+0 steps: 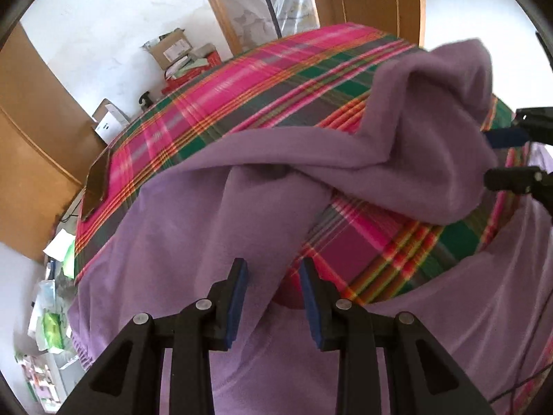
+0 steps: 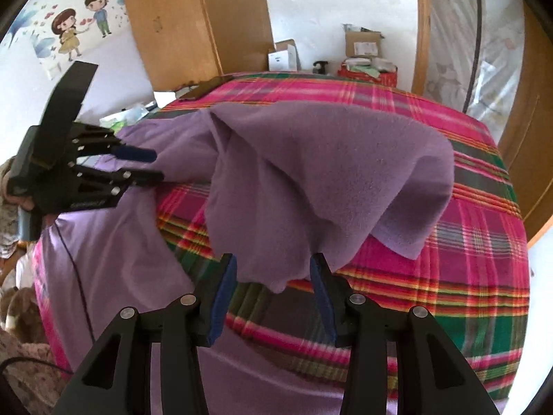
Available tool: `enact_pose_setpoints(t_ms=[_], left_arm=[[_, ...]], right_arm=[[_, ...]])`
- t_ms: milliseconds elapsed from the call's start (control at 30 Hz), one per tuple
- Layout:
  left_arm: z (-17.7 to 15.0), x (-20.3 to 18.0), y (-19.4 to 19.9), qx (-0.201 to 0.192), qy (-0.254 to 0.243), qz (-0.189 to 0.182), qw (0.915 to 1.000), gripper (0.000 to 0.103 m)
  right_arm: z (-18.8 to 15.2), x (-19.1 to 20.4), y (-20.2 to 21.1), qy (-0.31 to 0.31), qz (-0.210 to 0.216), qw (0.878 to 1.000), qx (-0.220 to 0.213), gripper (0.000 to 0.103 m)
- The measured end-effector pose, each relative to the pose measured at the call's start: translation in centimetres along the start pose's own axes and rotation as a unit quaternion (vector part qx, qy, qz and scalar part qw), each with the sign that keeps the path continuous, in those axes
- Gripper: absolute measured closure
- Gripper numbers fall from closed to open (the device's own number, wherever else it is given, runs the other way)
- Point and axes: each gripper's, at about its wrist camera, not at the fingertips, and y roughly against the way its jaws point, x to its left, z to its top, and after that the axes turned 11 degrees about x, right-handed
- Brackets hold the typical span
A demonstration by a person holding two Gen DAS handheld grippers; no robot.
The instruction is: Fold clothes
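Fleece, soft and lilac, lies rumpled across the plaid bedspread (image 2: 484, 242), a purple garment (image 2: 311, 180) with a fuzzy nap that bunches into thick rounded folds. One part of it is lifted and draped over itself in a loose peaked heap toward the middle of the bed, with a pointed corner hanging down close to the right gripper (image 2: 276, 269); the rest spreads flat and smooth toward the near edge. Its two black fingers, faced with dark blue pads (image 2: 224, 287), stand apart, and the dangling corner sits between them without being pinched. The left gripper (image 1: 273, 276) is likewise spread wide, its fingers hovering just over a long fold of the same garment (image 1: 242, 190), nothing caught between them. The bedspread is a woven check of hot pink, green, grey and orange stripes, pulled fairly taut over the mattress. Beyond the bed are cardboard boxes (image 2: 363, 46) against a white wall, honey-coloured wooden wardrobe panels (image 2: 193, 17), and a cartoon wall sticker (image 2: 79, 17) of two children.
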Motion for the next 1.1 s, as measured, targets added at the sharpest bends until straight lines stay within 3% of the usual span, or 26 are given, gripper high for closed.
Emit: enact_pose_setpoints(t_ms=[100, 200, 267, 333, 400, 767, 1100], left_arm=[[0.2, 0.4, -0.9, 0.011, 0.011, -0.001, 0.9999, 0.071], [0.5, 1.1, -1.3, 0.012, 0.019, -0.028, 0.9994, 0.075], [0.6, 1.9, -1.2, 0.008, 0.035, -0.043, 0.9984, 0.085], [0.5, 2.3, -0.8, -0.003, 0.043, -0.063, 0.9971, 0.090], [0.7, 3.5, -0.8, -0.005, 0.063, -0.089, 0.9940, 0.094], [0.9, 8.1, -0.3, -0.032, 0.144, -0.147, 0.9781, 0.098], [0.0, 10.7, -2.2, -0.022, 0.216, -0.228, 0.9491, 0.097]], right_arm=[[0.6, -0.3, -1.0, -0.009, 0.000, 1.000, 0.003, 0.057], [1.3, -1.1, -1.8, -0.031, 0.013, 0.999, 0.003, 0.057], [1.6, -1.6, -1.9, -0.039, 0.015, 0.999, 0.000, 0.068], [2.0, -2.0, -2.0, -0.046, 0.016, 0.999, -0.004, 0.087], [2.3, -2.5, -1.7, -0.053, 0.016, 0.998, -0.013, 0.091], [5.7, -6.4, 0.5, -0.093, -0.056, 0.990, -0.086, 0.095], [5.9, -7.4, -0.5, -0.117, -0.081, 0.987, -0.077, 0.092]])
